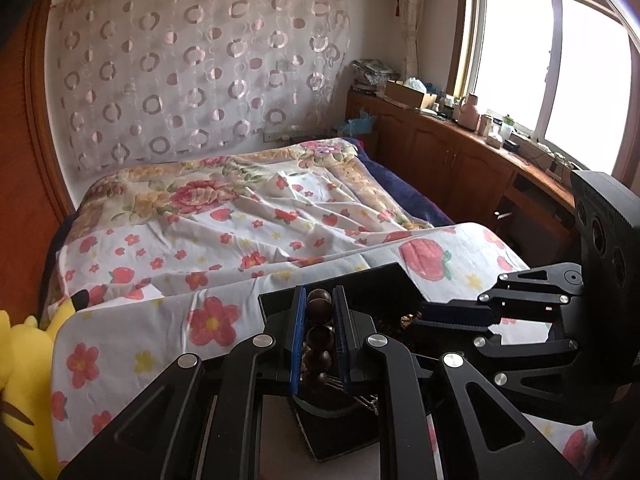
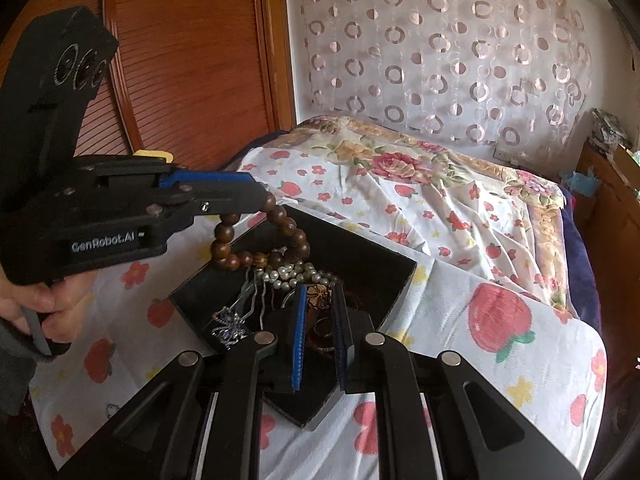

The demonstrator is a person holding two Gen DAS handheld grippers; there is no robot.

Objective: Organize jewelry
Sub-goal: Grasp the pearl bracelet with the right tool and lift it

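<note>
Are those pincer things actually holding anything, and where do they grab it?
The left gripper pinches the wooden bead bracelet by the top of its loop; the rest dangles over the black tray. The right gripper is open, holding nothing.

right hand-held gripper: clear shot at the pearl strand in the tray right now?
Probably yes. The right hand-held gripper hangs open over the black tray, and the pearl strand lies exposed just ahead. One snag: the wooden bead bracelet held by the left hand-held gripper dangles above the pearls.

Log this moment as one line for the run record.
left gripper: shut on bead bracelet, lifted over black tray | right gripper: open, over tray | pearls, hair comb: in tray
</note>
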